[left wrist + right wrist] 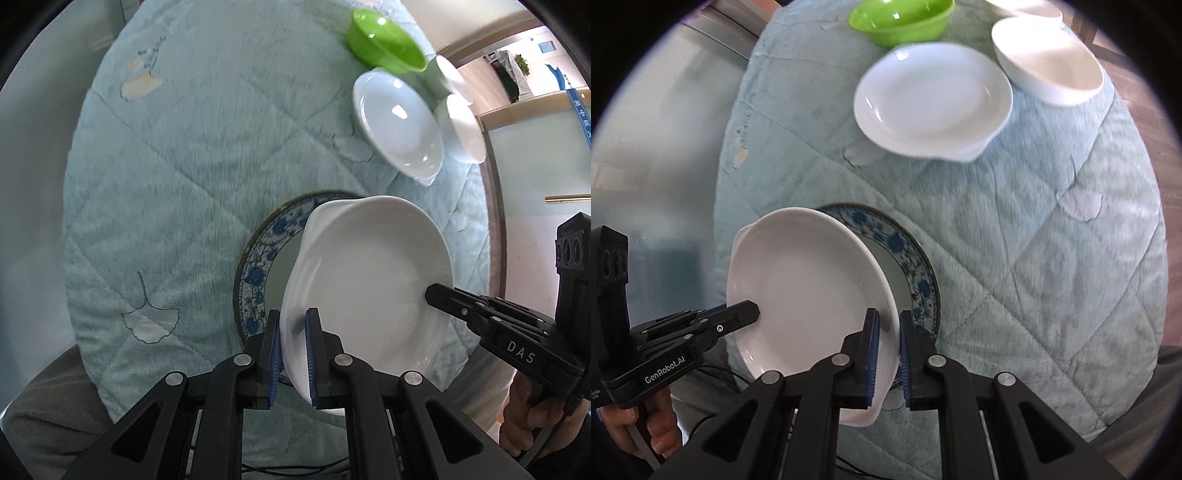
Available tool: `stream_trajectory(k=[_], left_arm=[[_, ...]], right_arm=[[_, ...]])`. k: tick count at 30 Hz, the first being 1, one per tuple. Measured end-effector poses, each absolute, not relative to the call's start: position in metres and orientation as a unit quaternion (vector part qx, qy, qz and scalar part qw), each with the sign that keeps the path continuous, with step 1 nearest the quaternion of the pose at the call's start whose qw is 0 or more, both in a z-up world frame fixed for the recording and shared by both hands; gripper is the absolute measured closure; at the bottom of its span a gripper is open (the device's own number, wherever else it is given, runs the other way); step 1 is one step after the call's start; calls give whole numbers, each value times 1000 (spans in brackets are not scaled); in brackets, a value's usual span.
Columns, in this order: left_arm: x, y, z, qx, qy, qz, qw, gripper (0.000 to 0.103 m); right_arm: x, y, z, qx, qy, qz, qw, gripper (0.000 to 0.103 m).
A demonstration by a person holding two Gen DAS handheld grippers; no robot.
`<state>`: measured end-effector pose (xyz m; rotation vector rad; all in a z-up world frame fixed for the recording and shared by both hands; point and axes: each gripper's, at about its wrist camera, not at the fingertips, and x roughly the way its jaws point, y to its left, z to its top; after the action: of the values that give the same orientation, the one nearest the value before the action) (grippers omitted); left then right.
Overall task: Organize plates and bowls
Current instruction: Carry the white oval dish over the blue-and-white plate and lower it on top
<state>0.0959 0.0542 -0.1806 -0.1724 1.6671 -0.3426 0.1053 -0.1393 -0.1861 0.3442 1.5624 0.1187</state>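
Note:
Both grippers hold one white plate [369, 273] by opposite rims, tilted above a blue-patterned plate [258, 266] on the round table. My left gripper [293, 354] is shut on the white plate's left rim. My right gripper [888, 354] is shut on the white plate's [809, 291] right rim, and it shows in the left wrist view [439, 295]. The blue-patterned plate [908, 258] lies partly hidden under it. The left gripper shows in the right wrist view [746, 310].
On the far side of the light blue quilted tablecloth [184, 184] sit a second white plate [934, 99], a green bowl [905, 18] and white bowls [1049, 62]. The table edge drops to the floor on the right [1145, 122].

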Motion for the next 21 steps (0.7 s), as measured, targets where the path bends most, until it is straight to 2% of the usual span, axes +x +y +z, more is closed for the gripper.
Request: stream_trajectory(k=[12, 21], left_arm=[[97, 50, -226, -74, 753, -143, 638, 95], [100, 50, -230, -85, 748, -136, 643, 94]], right_arm=[[110, -138, -226, 147, 711, 24, 687, 93], [121, -124, -230, 123, 703, 19, 700, 92]])
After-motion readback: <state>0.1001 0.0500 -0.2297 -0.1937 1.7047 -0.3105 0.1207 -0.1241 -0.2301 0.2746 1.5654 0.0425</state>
